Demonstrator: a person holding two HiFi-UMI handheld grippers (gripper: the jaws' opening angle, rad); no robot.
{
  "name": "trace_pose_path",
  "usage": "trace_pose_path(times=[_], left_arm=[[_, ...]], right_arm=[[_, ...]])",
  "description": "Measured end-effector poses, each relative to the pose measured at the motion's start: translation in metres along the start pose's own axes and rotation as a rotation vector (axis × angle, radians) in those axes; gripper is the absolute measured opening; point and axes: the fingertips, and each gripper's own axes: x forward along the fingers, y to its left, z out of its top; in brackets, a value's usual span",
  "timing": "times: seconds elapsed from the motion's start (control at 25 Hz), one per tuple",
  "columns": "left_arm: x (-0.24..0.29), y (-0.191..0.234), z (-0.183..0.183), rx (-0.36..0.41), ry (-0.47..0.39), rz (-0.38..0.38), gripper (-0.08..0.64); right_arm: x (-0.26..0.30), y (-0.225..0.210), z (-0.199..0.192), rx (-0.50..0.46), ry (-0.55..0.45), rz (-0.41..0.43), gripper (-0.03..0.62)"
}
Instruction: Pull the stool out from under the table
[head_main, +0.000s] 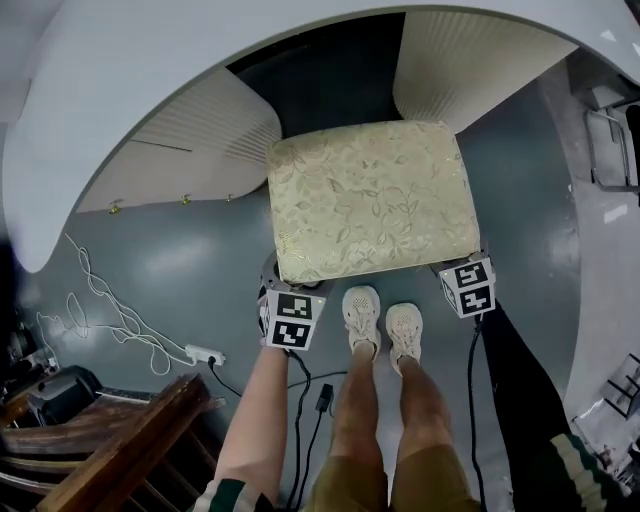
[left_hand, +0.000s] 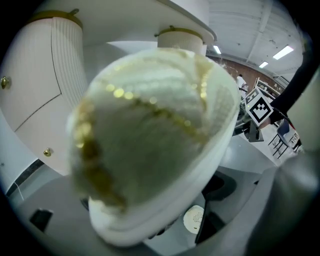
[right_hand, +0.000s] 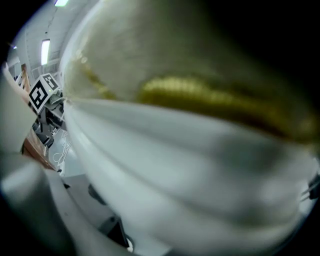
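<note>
Head view: 1 stool (head_main: 370, 195), 1 table (head_main: 150, 70), left gripper (head_main: 275, 282), right gripper (head_main: 456, 268).

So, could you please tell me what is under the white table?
Two ribbed cream pedestals stand under the table, a dark gap between them; the floral stool sits in front of that gap. The table covers their upper parts and whatever lies deeper.

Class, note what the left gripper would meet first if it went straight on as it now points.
The stool: its cushioned corner fills that gripper's view and sits right at the left gripper's jaws, seemingly gripped already.
</note>
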Motion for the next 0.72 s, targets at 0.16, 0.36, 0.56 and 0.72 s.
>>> trace_pose_path(times=[0.16,0.36,0.56,0.72], left_arm=[[-0.0028,-0.0017,-0.0006,-0.002,0.025,-0.005,0.448],[-0.0047,-0.0049,-0.0042,-0.021,0.041,0.005,0.442],[-0.0058,-0.0049,-0.0022,-0.027,0.053,0.004,0.442],[-0.0081,-0.0043,-0.0032,-0.021,0.066,0.002,0.442]], right_arm=[[-0.003,-0.0009,0.001,-0.003,0.031,0.014,0.411],[-0.0033,-0.0017,0.0002,-0.011,0.048,0.031,0.411],[-0.004,-0.0019,0.0008,-0.006,0.06,0.039,0.411],[-0.0045,0.002,-0.0028,0.007,0.068,0.046,0.412]])
